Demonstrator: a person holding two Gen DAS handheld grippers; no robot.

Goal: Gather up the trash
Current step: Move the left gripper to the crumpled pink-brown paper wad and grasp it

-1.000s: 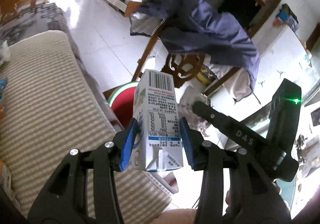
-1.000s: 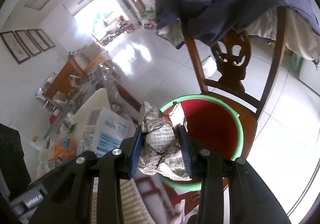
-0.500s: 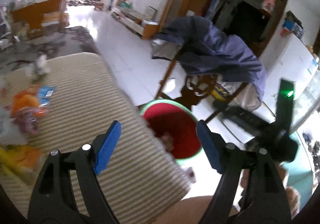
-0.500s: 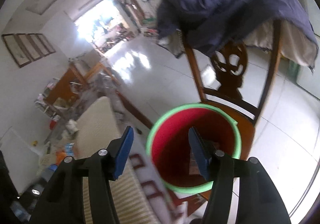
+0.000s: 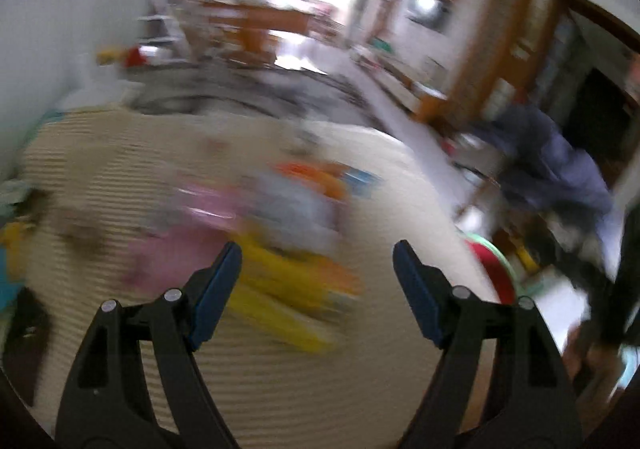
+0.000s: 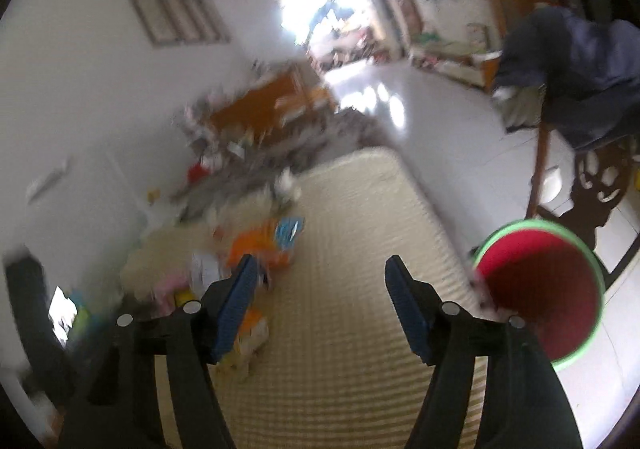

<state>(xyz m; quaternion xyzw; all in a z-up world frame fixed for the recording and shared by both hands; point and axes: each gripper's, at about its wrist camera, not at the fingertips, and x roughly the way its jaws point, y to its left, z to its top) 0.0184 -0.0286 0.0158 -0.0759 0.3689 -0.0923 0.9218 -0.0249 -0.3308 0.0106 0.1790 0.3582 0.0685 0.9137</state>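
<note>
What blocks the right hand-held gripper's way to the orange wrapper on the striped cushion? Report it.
Nothing visible. The right hand-held gripper, empty and opening, faces bare striped cushion; the orange wrapper lies ahead, slightly left, among other blurred litter.

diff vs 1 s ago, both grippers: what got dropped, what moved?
Both let go. The left gripper had a milk carton, the right gripper a crumpled newspaper wad; both are empty now, the right jaws opening further. Both views swung from the red bucket back over the striped cushion toward the litter pile. Where the carton and wad landed can't be seen now. Bucket, chair and jacket unchanged.
</note>
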